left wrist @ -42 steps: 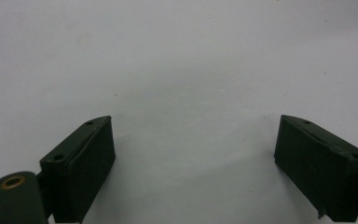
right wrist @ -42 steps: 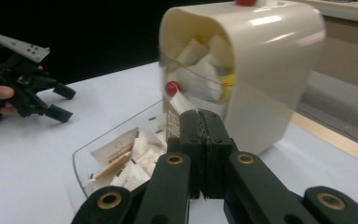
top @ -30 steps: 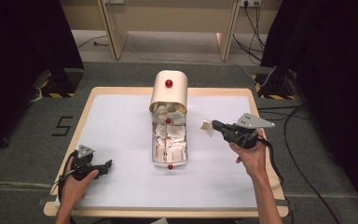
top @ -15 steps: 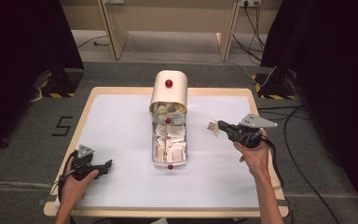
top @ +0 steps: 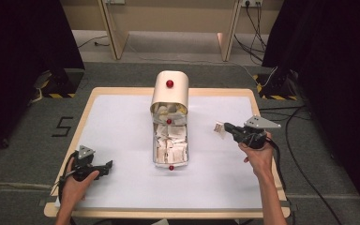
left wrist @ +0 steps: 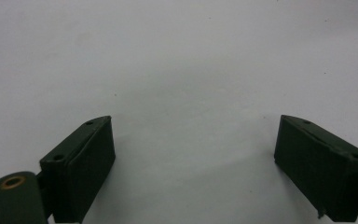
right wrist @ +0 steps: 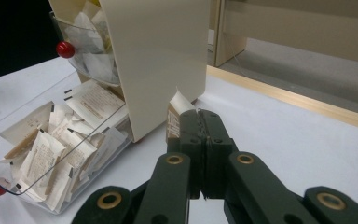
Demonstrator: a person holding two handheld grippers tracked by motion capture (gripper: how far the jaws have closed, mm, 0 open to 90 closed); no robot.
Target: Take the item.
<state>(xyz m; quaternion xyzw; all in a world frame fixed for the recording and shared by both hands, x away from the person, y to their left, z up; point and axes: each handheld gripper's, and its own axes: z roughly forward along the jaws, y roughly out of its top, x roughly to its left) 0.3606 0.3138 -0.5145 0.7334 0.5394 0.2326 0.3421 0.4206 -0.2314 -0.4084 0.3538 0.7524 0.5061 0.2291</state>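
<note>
Between right claw (right wrist: 200, 122) jaws, one sachet (right wrist: 178, 108); three red knobs (top: 169, 84).

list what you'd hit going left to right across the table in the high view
left gripper with its jaws open → clear drawer of paper packets, pulled out in front of the cream box → packet → right gripper shut on that packet

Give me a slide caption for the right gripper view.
Right gripper pinches one sachet beside the cream dispenser.
</note>
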